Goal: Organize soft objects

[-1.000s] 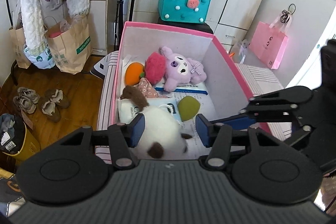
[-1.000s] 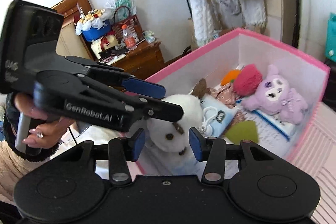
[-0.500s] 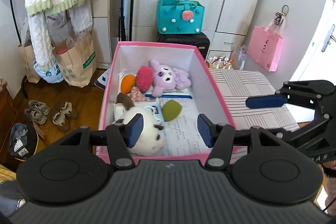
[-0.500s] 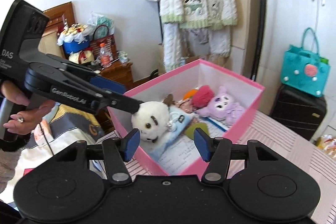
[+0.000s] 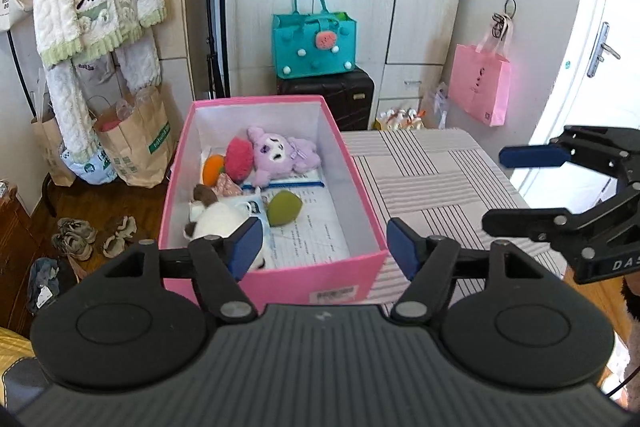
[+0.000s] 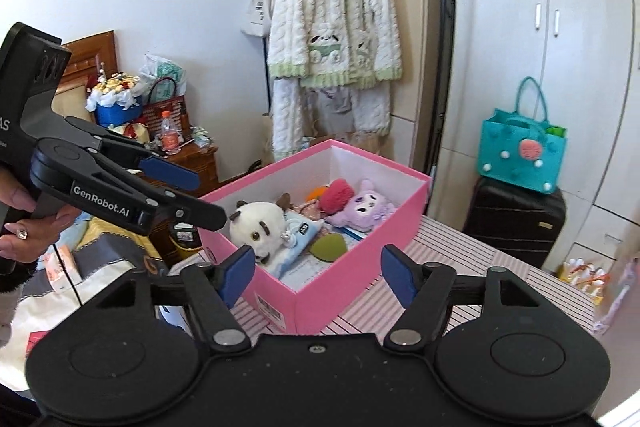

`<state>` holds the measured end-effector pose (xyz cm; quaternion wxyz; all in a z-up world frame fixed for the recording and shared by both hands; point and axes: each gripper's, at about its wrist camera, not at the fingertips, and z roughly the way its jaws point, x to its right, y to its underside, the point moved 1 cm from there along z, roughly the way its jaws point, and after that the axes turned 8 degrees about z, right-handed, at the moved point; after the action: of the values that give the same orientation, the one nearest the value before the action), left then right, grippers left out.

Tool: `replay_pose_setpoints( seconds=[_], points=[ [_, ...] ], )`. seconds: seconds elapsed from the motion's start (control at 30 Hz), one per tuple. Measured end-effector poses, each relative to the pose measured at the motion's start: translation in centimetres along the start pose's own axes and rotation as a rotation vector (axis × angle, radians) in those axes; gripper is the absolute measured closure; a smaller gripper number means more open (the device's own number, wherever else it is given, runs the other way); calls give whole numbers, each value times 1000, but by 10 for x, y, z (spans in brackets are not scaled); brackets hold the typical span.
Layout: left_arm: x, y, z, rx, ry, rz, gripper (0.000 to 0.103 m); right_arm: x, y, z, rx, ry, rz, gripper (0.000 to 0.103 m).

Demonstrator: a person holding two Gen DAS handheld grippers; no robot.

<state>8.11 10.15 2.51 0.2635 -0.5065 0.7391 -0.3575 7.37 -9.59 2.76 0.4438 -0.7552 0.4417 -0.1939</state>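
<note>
A pink box (image 5: 280,285) (image 6: 344,291) stands on the striped table. In it lie a white plush dog (image 5: 218,221) (image 6: 258,229), a purple plush (image 5: 278,155) (image 6: 362,209), a red fuzzy plush (image 5: 239,159), an orange plush (image 5: 213,169) and a green soft piece (image 5: 283,207). My left gripper (image 5: 322,247) is open and empty, held back above the box's near wall. My right gripper (image 6: 318,277) is open and empty, off the box's corner; it shows in the left wrist view (image 5: 532,187) to the right over the table.
The striped table (image 5: 432,183) stretches right of the box. A teal bag (image 5: 314,39) sits on a black suitcase (image 5: 332,99) behind. A pink bag (image 5: 478,85) hangs at right. Paper bags (image 5: 136,143) and shoes (image 5: 76,237) lie on the floor at left.
Both grippers have pulled back and up from the box, open and empty throughout. The white plush dog stays in the box's near left corner.
</note>
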Motion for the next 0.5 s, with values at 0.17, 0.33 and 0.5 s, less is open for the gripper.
replay_pose_setpoints(
  seconds=[0.17, 0.33, 0.5],
  points=[
    [9, 1, -4, -30, 10, 1, 22, 0, 4, -12, 4, 58, -3, 9],
    [16, 2, -9, -10, -14, 13, 8, 9, 9, -20, 10, 156, 57, 0],
    [23, 4, -11, 5, -30, 26, 0, 16, 15, -29, 16, 216, 75, 0]
  ],
)
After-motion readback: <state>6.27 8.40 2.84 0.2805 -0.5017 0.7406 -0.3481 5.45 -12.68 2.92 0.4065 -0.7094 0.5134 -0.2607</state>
